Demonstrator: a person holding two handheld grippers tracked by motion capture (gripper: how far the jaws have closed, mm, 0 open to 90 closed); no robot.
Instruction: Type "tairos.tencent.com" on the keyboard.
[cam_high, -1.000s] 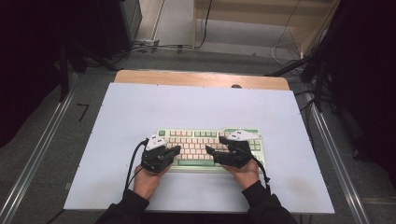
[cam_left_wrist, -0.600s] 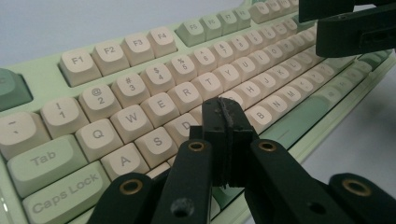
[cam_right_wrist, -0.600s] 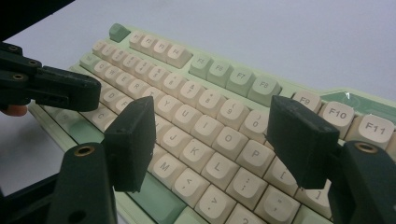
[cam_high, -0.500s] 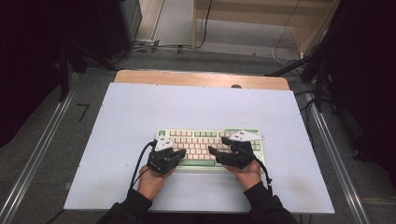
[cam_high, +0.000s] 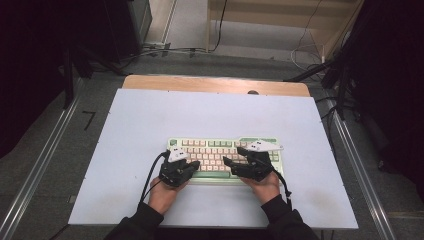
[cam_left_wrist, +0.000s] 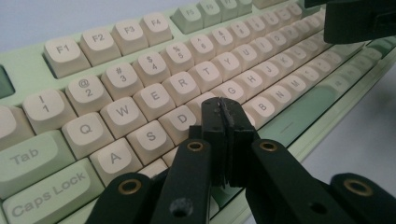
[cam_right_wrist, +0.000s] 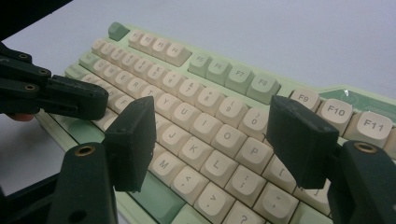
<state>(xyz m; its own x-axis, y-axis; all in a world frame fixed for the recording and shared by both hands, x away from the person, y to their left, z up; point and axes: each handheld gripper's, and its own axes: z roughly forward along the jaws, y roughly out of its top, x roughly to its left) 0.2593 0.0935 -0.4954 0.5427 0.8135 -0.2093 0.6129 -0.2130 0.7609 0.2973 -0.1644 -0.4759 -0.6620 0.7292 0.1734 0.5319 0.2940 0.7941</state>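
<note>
A green keyboard (cam_high: 215, 145) with cream keys lies on the white tabletop, just in front of the person's hands. My left gripper (cam_high: 192, 165) is over its left half, jaws shut with nothing between them. In the left gripper view its tip (cam_left_wrist: 223, 108) covers the spot between the D and G keys (cam_left_wrist: 233, 88); I cannot tell whether it presses down. My right gripper (cam_high: 233, 159) hovers over the right half. Its jaws (cam_right_wrist: 210, 135) stand open above the letter keys around J, K and O (cam_right_wrist: 223, 134), holding nothing.
The white board (cam_high: 150, 125) stretches well beyond the keyboard on every side, with a wooden strip (cam_high: 215, 84) along its far edge. Metal rails (cam_high: 45, 160) run down both sides of the table. Cables lie on the floor (cam_high: 260, 47) behind it.
The left gripper has edged slightly to the right along the keyboard's near side. The right gripper has stayed where it was.
</note>
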